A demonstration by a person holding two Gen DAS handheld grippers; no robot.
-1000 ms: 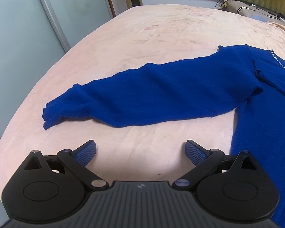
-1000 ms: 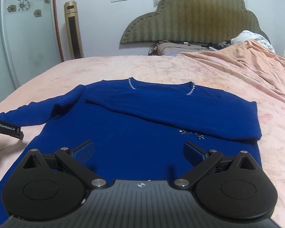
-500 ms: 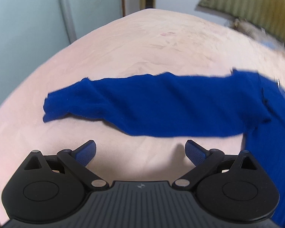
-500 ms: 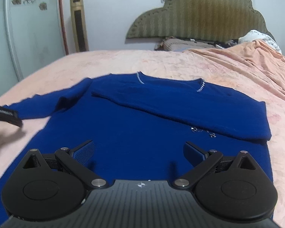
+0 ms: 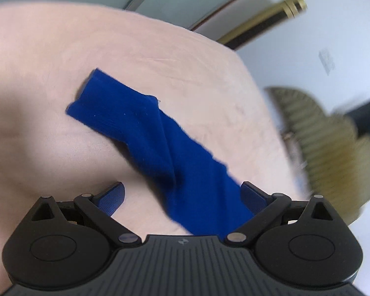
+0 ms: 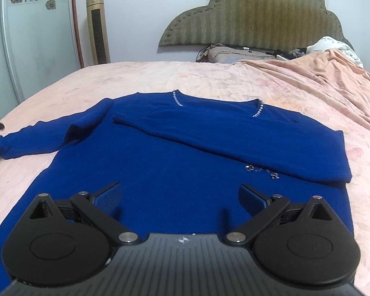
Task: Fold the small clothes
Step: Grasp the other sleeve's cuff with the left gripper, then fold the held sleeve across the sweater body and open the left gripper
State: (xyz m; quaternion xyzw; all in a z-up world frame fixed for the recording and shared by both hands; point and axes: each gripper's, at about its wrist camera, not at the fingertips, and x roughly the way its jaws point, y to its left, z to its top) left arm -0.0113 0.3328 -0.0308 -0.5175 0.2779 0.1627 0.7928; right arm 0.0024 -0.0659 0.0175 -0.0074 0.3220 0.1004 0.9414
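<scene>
— Pink bedsheet (image 6: 234, 79) is filling both my feeds. What are the tongs doing?

— I'm seeing the left gripper (image 5: 182, 194) standing released, hanging over the sheet with nothing pinched. The blue sleeve (image 5: 160, 143) is running between its spread fingers, lying nearer the right fingertip (image 5: 252, 196); whether cloth is touching it, I cannot tell, since that feed is blurring.

— And the right?

— I'm watching the right gripper (image 6: 180, 196) also standing released, hovering low above the blue sweater (image 6: 185, 162), gripping nothing.

— Where is the sweater lying?

— It's lying flat on the sheet, neckline pointing toward the olive headboard (image 6: 254, 17). One sleeve is lying folded across the chest; the other is stretching out leftward. A gold tower fan (image 6: 97, 27) is standing by the wall.
</scene>
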